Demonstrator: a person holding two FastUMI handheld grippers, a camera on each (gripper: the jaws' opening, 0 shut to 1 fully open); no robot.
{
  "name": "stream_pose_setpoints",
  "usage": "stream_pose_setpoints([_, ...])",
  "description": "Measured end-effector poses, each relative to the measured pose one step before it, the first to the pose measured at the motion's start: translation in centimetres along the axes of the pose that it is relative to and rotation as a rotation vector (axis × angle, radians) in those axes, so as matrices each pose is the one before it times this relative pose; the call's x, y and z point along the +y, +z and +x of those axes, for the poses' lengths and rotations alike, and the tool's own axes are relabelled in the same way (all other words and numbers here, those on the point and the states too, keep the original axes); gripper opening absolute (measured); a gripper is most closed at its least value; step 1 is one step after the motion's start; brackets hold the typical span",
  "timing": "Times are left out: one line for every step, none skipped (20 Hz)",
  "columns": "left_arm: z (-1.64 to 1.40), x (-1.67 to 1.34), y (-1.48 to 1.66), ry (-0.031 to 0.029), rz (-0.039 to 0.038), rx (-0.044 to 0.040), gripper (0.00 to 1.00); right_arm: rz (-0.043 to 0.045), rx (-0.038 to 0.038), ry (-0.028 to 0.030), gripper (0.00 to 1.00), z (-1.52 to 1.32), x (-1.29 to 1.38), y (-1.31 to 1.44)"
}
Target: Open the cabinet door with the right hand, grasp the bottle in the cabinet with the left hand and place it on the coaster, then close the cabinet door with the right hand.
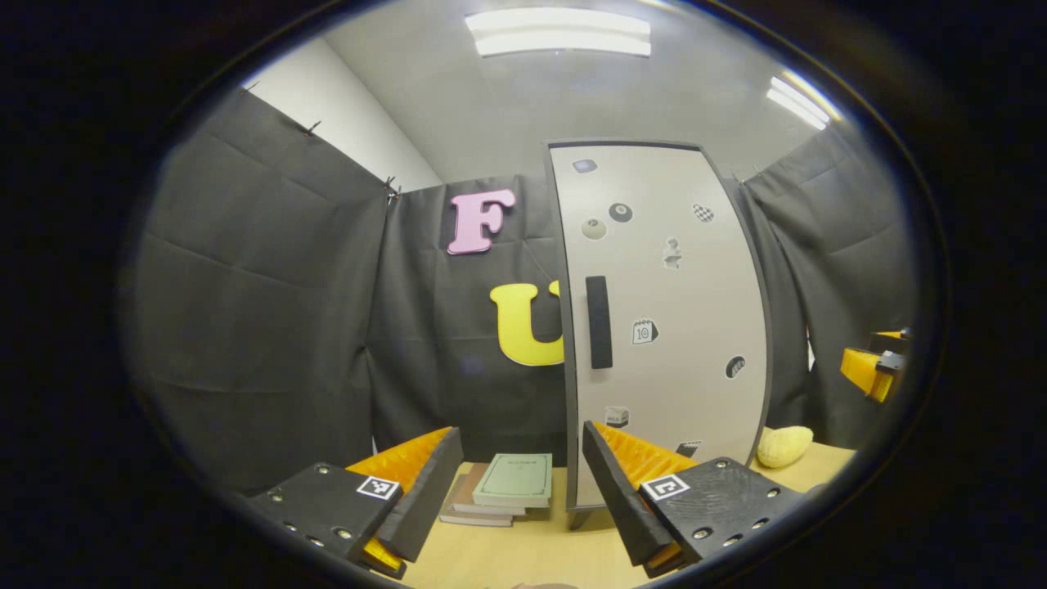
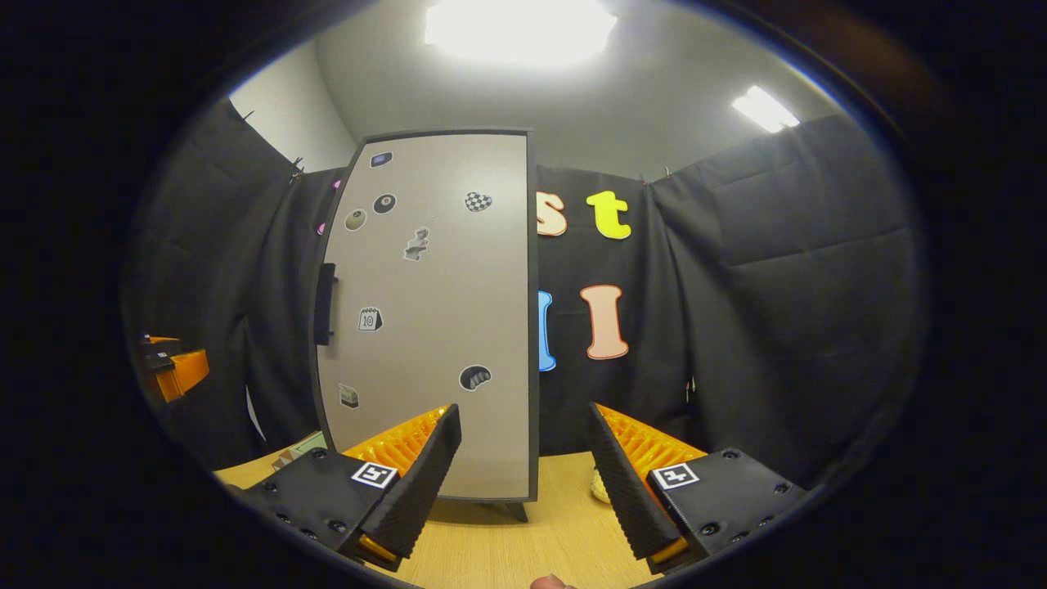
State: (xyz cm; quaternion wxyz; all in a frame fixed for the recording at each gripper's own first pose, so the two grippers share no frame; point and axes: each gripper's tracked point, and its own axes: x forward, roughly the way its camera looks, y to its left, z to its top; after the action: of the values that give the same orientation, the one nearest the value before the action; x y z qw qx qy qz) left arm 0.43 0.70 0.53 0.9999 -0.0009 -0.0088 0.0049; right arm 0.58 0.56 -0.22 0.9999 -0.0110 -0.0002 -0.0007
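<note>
Cabinet [image 1: 662, 327] upright near the back edge of the bench [image 1: 523, 548], door shut, covered with small stickers. Vertical door handle [image 1: 599, 321] at the door's left side, long axis up-down, above and left of the right gripper [image 2: 523, 474]; closer to the left gripper [image 1: 523, 491], but reserved for the right one. Both grippers wide apart, holding nothing. Stack of books [image 1: 503, 491] left of the cabinet, yellow object [image 1: 784, 446] at its right. Bottle hidden behind the door; coaster impossible to make out.
</note>
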Motion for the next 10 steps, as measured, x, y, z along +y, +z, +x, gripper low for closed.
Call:
stream_pose_setpoints([-0.113,0.098,-0.060,0.00142,0.00268,0.00025,0.89,-0.00225,-0.00231,0.00294,0.97,0.061,0.082,0.164])
stream_pose_setpoints([0.005,0.062,-0.023,0.00121,0.00138,0.00048,0.89,-0.00262,-0.00282,0.00485,0.97,0.133,0.193,0.179])
stream_pose_setpoints([-0.117,0.178,-0.049,0.00248,0.00129,0.00056,0.89,-0.00137,-0.00203,0.00761,0.97,0.030,0.341,0.139])
stream_pose_setpoints([-0.057,0.282,-0.081,0.00583,0.00197,0.00141,0.89,0.00037,-0.00144,0.01056,0.97,0.334,0.430,0.196])
stream_pose_setpoints([-0.120,0.411,-0.085,0.00804,0.00156,0.00156,0.89,0.00259,0.00019,0.01149,0.97,0.298,0.504,0.239])
stream_pose_setpoints([-0.212,0.520,0.040,0.00908,0.00048,0.00033,0.89,0.00574,0.00082,0.01365,0.97,0.399,0.611,0.202])
stream_pose_setpoints([-0.262,0.688,0.053,0.01129,0.00146,-0.00216,0.89,0.00668,0.00002,0.01540,0.97,0.423,0.720,0.350])
stream_pose_setpoints([-0.332,0.832,0.070,0.01423,0.00529,-0.00099,0.92,0.00636,-0.00163,0.01671,0.97,0.433,0.751,0.386])
stream_pose_setpoints([-0.304,0.844,0.007,0.01590,0.00752,-0.00073,0.91,0.00615,-0.00431,0.01779,0.97,0.556,0.840,0.568])
stream_pose_setpoints([-0.274,1.037,0.067,0.01752,0.00850,-0.00213,0.89,0.00643,-0.00678,0.01847,0.97,0.570,0.843,0.605])
